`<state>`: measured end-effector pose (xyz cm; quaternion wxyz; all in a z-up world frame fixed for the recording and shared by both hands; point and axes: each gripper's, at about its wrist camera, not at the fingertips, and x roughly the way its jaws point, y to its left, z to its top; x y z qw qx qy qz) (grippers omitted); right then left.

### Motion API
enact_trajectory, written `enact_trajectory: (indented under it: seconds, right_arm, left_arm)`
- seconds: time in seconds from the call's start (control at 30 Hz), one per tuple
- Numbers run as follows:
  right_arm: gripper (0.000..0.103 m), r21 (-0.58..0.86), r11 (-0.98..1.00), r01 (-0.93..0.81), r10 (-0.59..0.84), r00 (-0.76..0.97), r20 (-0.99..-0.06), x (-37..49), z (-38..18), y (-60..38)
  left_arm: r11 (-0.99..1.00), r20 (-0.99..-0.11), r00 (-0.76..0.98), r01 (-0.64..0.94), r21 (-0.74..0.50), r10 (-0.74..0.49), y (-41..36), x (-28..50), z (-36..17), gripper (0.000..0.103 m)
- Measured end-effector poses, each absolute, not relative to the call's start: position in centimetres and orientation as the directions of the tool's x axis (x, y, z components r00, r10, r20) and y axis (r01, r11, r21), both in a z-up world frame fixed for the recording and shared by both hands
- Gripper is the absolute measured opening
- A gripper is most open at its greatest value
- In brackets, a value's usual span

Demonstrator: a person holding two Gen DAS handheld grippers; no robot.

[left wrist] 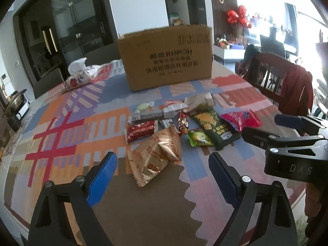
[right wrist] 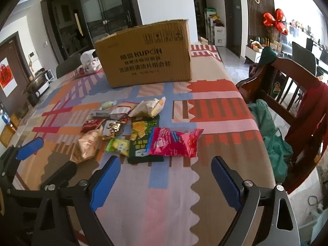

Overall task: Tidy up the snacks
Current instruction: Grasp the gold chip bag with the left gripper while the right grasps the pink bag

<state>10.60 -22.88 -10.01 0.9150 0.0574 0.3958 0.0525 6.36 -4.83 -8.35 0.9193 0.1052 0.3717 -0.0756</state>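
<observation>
Several snack packets lie in a heap mid-table: a gold bag point(left wrist: 155, 155) point(right wrist: 87, 145), a red bar point(left wrist: 140, 131), a dark green packet point(left wrist: 213, 125) point(right wrist: 143, 137), a small green packet point(left wrist: 199, 138) point(right wrist: 119, 146), a pink bag point(left wrist: 239, 120) point(right wrist: 174, 142) and a cream bag point(left wrist: 199, 101) point(right wrist: 148, 107). An open cardboard box point(left wrist: 168, 57) point(right wrist: 143, 55) stands behind them. My left gripper point(left wrist: 163, 176) is open and empty, just short of the gold bag. My right gripper point(right wrist: 165, 181) is open and empty, short of the pink bag; it also shows in the left wrist view point(left wrist: 272, 129).
A patterned cloth point(left wrist: 61, 127) point(right wrist: 215, 106) covers the table. A floral tissue pack point(left wrist: 82, 74) point(right wrist: 88, 65) lies left of the box. A wooden chair point(left wrist: 283, 78) point(right wrist: 287, 86) with draped clothes stands at the table's right edge.
</observation>
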Motion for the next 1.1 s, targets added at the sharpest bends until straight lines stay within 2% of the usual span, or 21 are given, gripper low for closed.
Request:
enact_trajectory:
  seconds: [0.33, 0.43, 0.53, 0.6, 0.67, 0.73, 0.9, 0.97, 1.1]
  right_arm:
    - [0.089, 0.143, 0.989, -0.045, 0.137, 0.664, -0.735, 14.1, -11.5, -23.2]
    - [0.086, 0.156, 0.987, -0.035, 0.141, 0.647, -0.749, 14.9, -12.1, -23.5]
    - [0.084, 0.153, 0.988, -0.032, 0.138, 0.636, -0.759, 15.3, -12.5, -23.5]
    - [0.081, 0.151, 0.988, -0.038, 0.141, 0.632, -0.762, 15.4, -12.7, -23.4]
    - [0.079, 0.147, 0.988, -0.042, 0.141, 0.626, -0.767, 15.5, -12.8, -23.2]
    - [0.075, 0.152, 0.987, -0.049, 0.149, 0.622, -0.768, 15.5, -12.9, -23.1]
    - [0.063, 0.147, 0.987, -0.06, 0.152, 0.624, -0.766, 15.4, -12.8, -22.7]
    - [0.053, 0.123, 0.991, -0.051, 0.127, 0.637, -0.76, 15.2, -12.6, -22.7]
    - [0.051, 0.124, 0.991, -0.057, 0.132, 0.637, -0.76, 15.2, -12.4, -22.7]
  left_arm:
    - [0.965, -0.741, 0.669, 0.228, 0.131, -0.057, -5.7, 9.3, -10.6, 0.083]
    - [0.966, -0.741, 0.669, 0.223, 0.132, -0.053, -5.7, 10.0, -10.8, 0.078]
    - [0.968, -0.75, 0.659, 0.221, 0.12, -0.058, -5.6, 10.5, -11.1, 0.068]
    - [0.969, -0.753, 0.656, 0.217, 0.116, -0.057, -5.5, 10.6, -11.2, 0.062]
    - [0.969, -0.75, 0.659, 0.215, 0.123, -0.051, -5.5, 10.7, -11.2, 0.051]
    - [0.969, -0.75, 0.659, 0.214, 0.123, -0.05, -5.4, 10.8, -11.2, 0.044]
    - [0.975, -0.748, 0.661, 0.201, 0.091, -0.066, -4.8, 10.9, -11.1, 0.038]
    - [0.979, -0.745, 0.663, 0.189, 0.071, -0.074, -4.4, 10.9, -10.9, 0.037]
    - [0.983, -0.739, 0.669, 0.178, 0.051, -0.083, -4.0, 10.7, -10.6, 0.036]
